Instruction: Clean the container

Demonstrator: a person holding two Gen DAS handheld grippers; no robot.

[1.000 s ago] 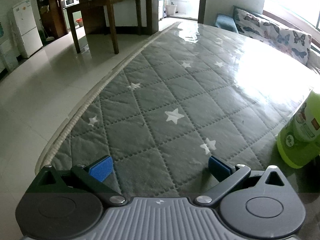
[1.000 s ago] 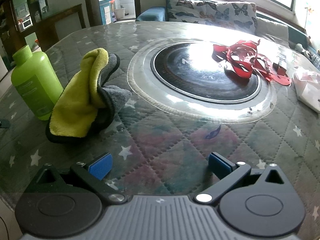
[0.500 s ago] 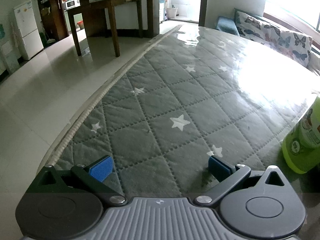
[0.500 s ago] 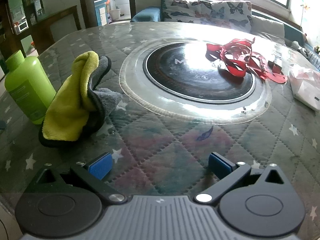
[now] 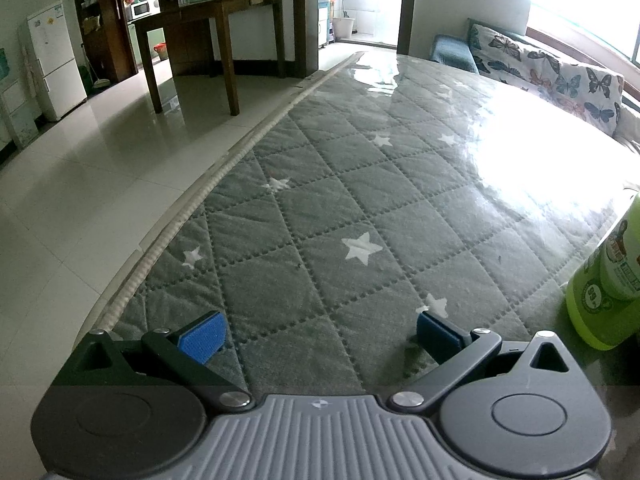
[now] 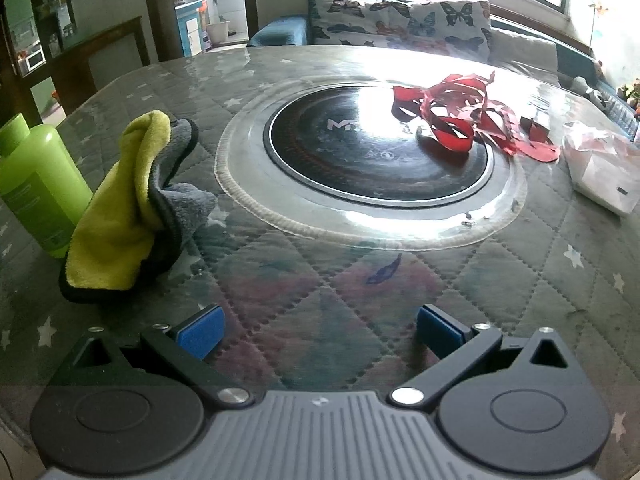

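Note:
A lime-green bottle (image 6: pixel 38 184) stands at the left of the table in the right wrist view; in the left wrist view the same bottle (image 5: pixel 608 280) is at the right edge. A crumpled yellow and grey cloth (image 6: pixel 132 208) lies just right of the bottle. My right gripper (image 6: pixel 318 334) is open above the quilted cover, nearer than the cloth, with nothing between its blue pads. My left gripper (image 5: pixel 318 334) is open too, empty, with the bottle off to its right.
A round black cooktop (image 6: pixel 380 144) is set in the table's middle. Red paper scraps (image 6: pixel 464 116) lie on its far right side. A white packet (image 6: pixel 604 172) sits at the right. The table edge (image 5: pixel 192 204) runs along the left, tiled floor beyond. A butterfly-patterned sofa (image 6: pixel 404 20) lies behind.
The left gripper has drifted left and back, so the bottle sits farther right in its view. The right gripper has shifted a little; the cloth and bottle have not moved.

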